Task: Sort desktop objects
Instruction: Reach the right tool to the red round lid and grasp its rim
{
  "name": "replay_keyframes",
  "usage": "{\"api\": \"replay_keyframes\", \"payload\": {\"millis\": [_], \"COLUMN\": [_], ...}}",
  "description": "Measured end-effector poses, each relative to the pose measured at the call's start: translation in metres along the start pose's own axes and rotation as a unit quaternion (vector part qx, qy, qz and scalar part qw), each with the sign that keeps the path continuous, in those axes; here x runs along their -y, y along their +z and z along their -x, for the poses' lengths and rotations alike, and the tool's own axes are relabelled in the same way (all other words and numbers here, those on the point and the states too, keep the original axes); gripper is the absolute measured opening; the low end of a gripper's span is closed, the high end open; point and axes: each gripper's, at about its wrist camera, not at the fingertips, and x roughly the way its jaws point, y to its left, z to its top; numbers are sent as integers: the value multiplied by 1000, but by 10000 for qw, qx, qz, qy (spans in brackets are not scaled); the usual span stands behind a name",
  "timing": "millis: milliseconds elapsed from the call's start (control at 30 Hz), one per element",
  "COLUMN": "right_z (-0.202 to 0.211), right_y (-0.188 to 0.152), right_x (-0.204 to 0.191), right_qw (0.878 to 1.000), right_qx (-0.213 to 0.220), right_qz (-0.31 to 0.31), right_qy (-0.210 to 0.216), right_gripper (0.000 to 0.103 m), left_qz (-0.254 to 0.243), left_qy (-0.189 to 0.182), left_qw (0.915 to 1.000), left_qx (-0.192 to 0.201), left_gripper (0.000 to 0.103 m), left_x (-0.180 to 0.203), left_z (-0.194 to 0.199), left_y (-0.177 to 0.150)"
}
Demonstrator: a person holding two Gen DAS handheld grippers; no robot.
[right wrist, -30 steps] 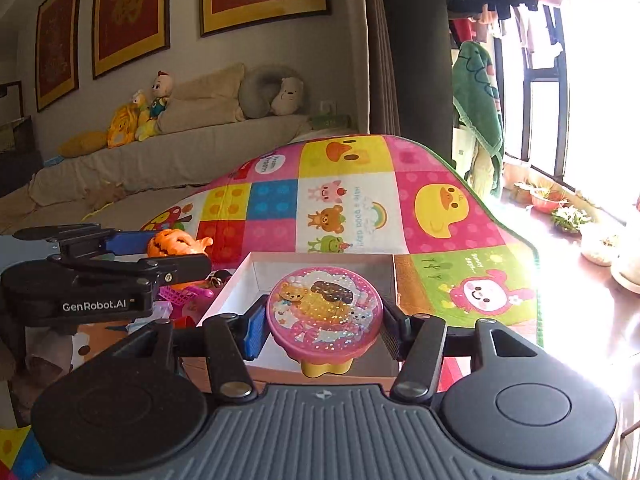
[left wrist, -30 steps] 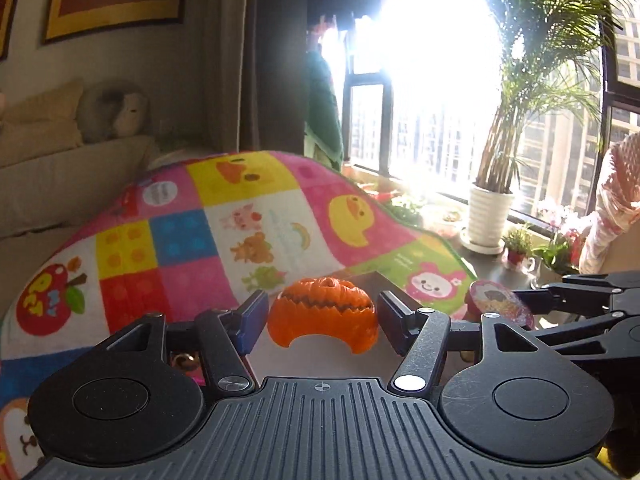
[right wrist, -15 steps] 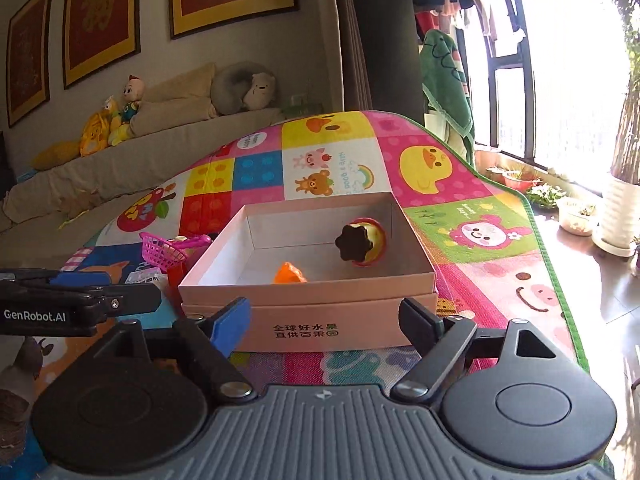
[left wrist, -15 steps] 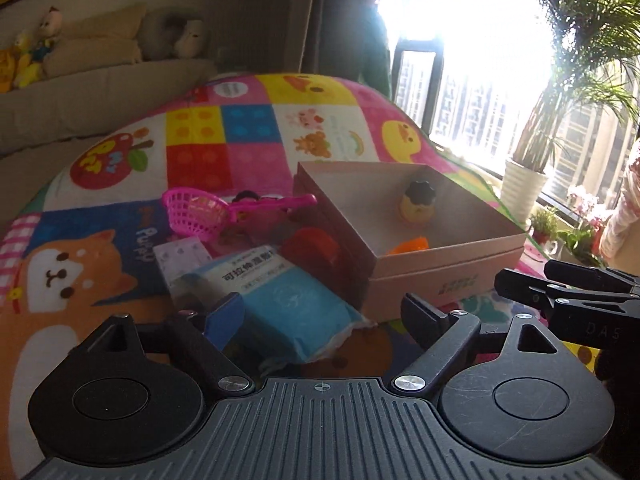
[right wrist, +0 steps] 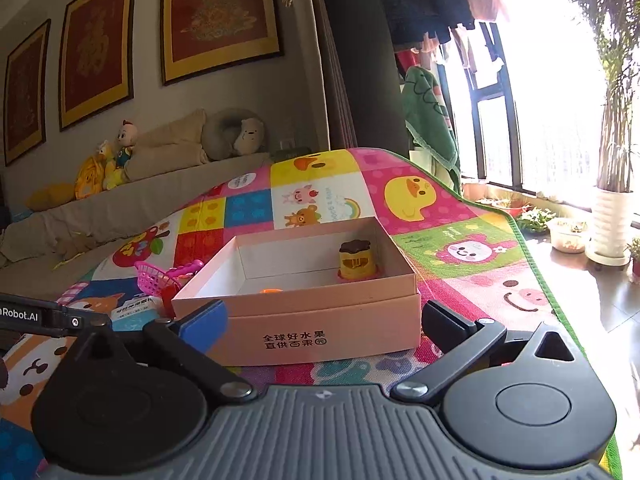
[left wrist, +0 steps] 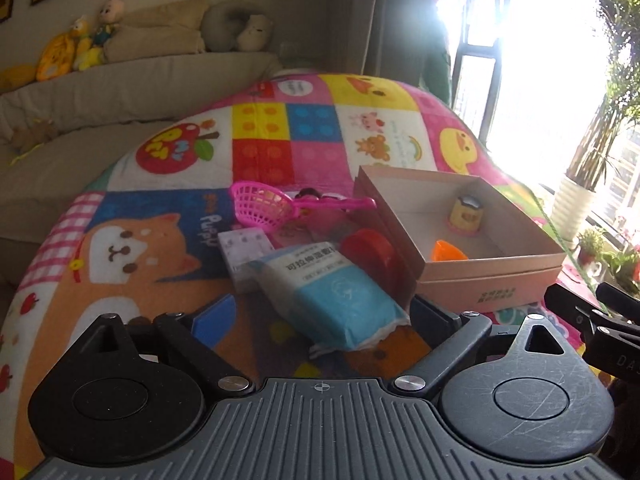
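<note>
My left gripper [left wrist: 322, 314] is opening, its jaws wide apart and gripping nothing; the near end of the blue pack [left wrist: 334, 294] lies on the mat [left wrist: 160, 264] between the fingers, untouched. My right gripper [right wrist: 322, 326] is opening too, jaws spread wide and empty, aimed at the front wall of the box [right wrist: 304, 320], which sits just ahead of the fingertips.

Past the left fingers, a white packet [left wrist: 245, 254] lies partly under the pack. A red piece [left wrist: 370, 254] leans against the box's left wall. A pink scoop [left wrist: 268, 208] lies further out, its handle reaching toward the box.

Inside the box, a yellow toy [right wrist: 357, 264] with a dark top stands upright near the far right corner. An orange piece [left wrist: 448, 251] lies by the front wall.

Beyond the mat are a sofa [right wrist: 100, 216] with plush toys and potted plants [right wrist: 610, 216] by the window.
</note>
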Motion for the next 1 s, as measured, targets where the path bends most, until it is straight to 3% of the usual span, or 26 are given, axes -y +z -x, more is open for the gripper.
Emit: {"api": "replay_keyframes", "payload": {"millis": [600,667,800,1000], "right_z": [-11,-9,-8,-32], "right_y": [-1,-1,4,15], "right_x": [-21,-34,-78,-124], "right_qw": [9974,9952,9813,9725], "right_qx": [-355,-412,-696,-1047], "right_qz": [608,886,1673,1666], "right_qy": [-181,-4,654,1246], "right_gripper": [103,102,74,73], "left_qz": [261,262,487,731], "left_qy": [489,505,564,474], "left_qw": [9974,9971,9957,9950], "left_qx": [466,511,545,483], "left_gripper": [103,103,103,103], "left_x": [-57,-64,-82,-98], "left_z": [18,20,21,21], "left_y": [-15,-14,-9,-14]}}
